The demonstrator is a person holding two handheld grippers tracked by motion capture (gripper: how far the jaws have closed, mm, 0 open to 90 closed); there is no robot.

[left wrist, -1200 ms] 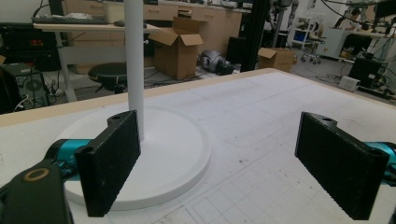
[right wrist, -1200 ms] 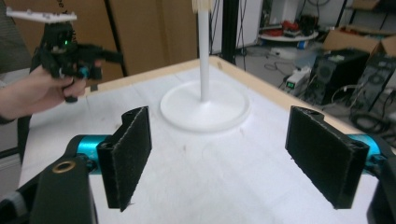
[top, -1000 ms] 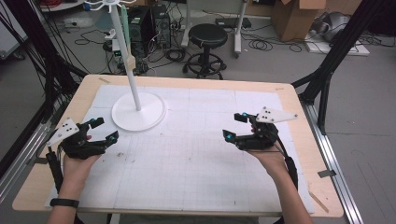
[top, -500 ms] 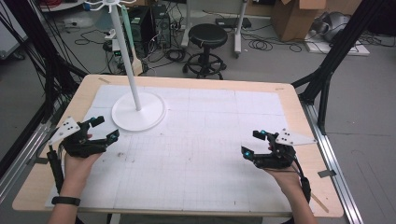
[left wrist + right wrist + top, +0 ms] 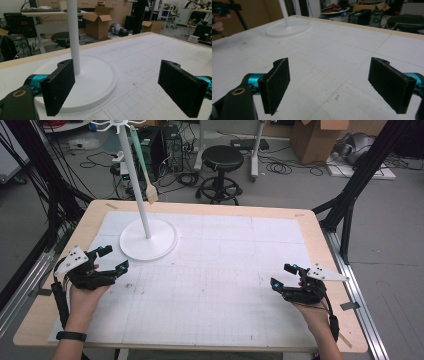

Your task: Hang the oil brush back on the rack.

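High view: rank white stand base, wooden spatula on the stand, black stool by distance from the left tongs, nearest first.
From the left tongs:
1. White stand base, on the table just ahead and to the right.
2. Wooden spatula, hanging from the stand top, over the table's far edge.
3. Black stool, on the floor beyond the table.

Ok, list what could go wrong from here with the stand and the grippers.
1. The left gripper sits open close to the white stand; a careless move might knock its tall pole and tip it.
2. The spatula hangs from the stand's top, so a bump may shake it off.
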